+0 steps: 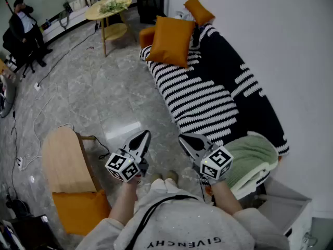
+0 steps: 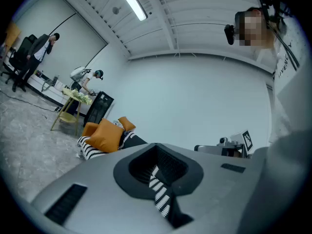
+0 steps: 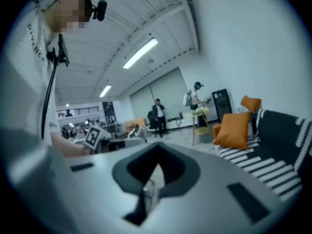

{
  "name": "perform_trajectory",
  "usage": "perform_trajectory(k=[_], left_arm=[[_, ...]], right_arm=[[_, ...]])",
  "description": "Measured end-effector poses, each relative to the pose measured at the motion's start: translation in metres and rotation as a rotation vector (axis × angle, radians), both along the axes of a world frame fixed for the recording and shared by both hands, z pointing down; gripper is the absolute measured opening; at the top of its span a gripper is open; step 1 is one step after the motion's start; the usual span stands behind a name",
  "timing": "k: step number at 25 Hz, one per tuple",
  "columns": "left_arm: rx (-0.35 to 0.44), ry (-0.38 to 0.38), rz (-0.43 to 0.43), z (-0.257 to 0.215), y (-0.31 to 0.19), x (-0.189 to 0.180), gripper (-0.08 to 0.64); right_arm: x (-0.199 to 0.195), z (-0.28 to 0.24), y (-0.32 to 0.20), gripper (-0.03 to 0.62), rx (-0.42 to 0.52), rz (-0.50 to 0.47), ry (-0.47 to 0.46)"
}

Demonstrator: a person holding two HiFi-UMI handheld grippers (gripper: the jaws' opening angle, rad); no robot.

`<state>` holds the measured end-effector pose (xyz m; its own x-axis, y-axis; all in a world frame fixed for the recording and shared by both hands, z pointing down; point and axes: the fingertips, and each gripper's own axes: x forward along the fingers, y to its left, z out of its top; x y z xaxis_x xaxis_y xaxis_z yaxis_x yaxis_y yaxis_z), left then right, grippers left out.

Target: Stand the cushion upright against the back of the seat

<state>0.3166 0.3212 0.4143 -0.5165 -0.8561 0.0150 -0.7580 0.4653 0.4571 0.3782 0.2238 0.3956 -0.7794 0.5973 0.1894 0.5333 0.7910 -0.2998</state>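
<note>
Grey marbled floor (image 1: pixel 93 92), glossy, with a cable (image 1: pixel 66 56) trailing across it. Plain white wall (image 1: pixel 270 30) at right; round yellow two-tier table (image 1: pixel 110 9) far back. Ceiling strip light (image 2: pixel 130 1) lit.

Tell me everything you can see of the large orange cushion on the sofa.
The large orange cushion is square and plump, in what looks like plain fabric, with pointed corners. It stands on one edge, slightly tilted, at the far end of the sofa, resting on the black-and-white striped cover. A smaller orange cushion sits just behind it. What its back leans on is hidden.
</note>
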Motion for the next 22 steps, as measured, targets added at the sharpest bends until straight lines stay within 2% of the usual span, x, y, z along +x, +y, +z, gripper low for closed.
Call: perform_trajectory(k=[8, 22], left_arm=[[-0.008, -0.011, 0.001, -0.001, -0.01, -0.006, 0.023], [-0.007, -0.011, -0.047, 0.006, -0.018, -0.013, 0.023]], right_arm=[[-0.008, -0.003, -0.011, 0.017, -0.009, 0.011, -0.018], [-0.016, 0.003, -0.025, 0.017, -0.045, -0.002, -0.027]])
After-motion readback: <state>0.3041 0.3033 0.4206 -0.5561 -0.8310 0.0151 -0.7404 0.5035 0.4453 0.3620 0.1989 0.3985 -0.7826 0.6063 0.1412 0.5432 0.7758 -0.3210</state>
